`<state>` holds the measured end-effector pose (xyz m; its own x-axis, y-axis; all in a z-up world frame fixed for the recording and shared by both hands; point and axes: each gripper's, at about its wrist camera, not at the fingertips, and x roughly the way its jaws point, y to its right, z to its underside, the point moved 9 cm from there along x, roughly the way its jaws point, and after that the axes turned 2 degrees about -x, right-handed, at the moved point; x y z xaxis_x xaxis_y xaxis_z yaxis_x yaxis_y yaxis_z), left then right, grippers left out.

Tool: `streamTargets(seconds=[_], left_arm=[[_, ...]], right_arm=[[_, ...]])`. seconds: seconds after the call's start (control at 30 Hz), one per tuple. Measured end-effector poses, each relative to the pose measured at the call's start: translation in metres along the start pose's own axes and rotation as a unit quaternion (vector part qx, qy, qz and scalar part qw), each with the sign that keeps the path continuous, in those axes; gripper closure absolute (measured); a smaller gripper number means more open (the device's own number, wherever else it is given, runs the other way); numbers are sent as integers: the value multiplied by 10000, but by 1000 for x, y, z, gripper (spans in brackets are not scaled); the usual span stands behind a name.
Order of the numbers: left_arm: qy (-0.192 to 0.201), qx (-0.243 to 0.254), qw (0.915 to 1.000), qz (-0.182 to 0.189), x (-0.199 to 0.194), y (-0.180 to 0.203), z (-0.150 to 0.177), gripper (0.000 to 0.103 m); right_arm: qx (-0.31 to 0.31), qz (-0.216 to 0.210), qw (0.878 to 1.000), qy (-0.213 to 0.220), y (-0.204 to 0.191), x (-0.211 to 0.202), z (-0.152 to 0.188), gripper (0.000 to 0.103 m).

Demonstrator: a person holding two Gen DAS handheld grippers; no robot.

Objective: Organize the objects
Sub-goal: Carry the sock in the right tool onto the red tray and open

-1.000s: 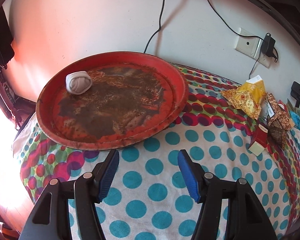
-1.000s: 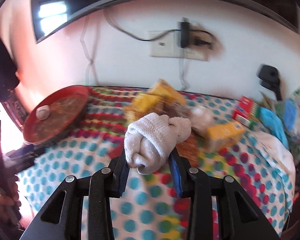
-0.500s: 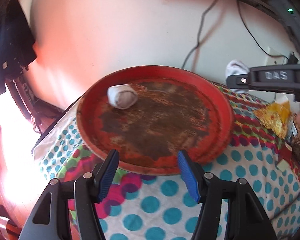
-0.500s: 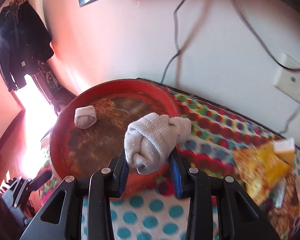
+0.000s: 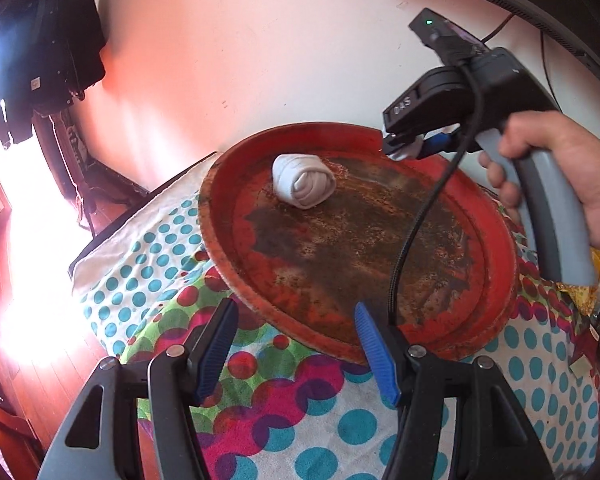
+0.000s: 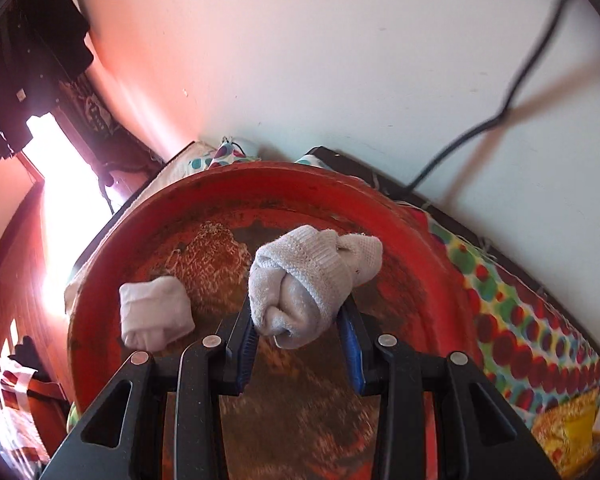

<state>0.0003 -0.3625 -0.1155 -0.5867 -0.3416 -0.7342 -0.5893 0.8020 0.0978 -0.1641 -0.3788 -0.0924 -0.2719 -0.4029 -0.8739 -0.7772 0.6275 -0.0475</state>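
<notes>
A large worn red tray (image 5: 220, 216) lies on a polka-dot cloth; it also shows in the right wrist view (image 6: 420, 248). One rolled white sock (image 5: 304, 182) rests on its far left part and shows in the right wrist view (image 6: 154, 312) too. My right gripper (image 6: 300, 320) is shut on a second rolled white sock (image 6: 308, 280) and holds it above the tray's far side, beside the first sock. In the left wrist view this gripper (image 5: 416, 146) hovers over the tray's back rim. My left gripper (image 5: 296, 344) is open and empty at the tray's near rim.
The polka-dot cloth (image 5: 284, 420) covers the table, whose left edge drops to a wooden floor. Yellow snack packets (image 6: 568, 432) lie to the right of the tray. A white wall with a black cable (image 6: 480, 128) stands close behind. Dark clothes (image 5: 40, 40) hang at the left.
My right gripper has carried the sock leftward from over the snack packets to above the tray's far side. My left gripper has come closer to the tray's near rim.
</notes>
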Motion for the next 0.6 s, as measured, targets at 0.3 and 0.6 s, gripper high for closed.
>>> streamTargets(seconds=[0.3,0.6], left_arm=[[-53,70,9998,200,4,6,3,41],[170,-217,9989,367,-7,2,-5,41]], right_arm=[[-139,168,9991,-356,-7,52,-14,69],[-285,275,9992,-104,1,20,-2,61]])
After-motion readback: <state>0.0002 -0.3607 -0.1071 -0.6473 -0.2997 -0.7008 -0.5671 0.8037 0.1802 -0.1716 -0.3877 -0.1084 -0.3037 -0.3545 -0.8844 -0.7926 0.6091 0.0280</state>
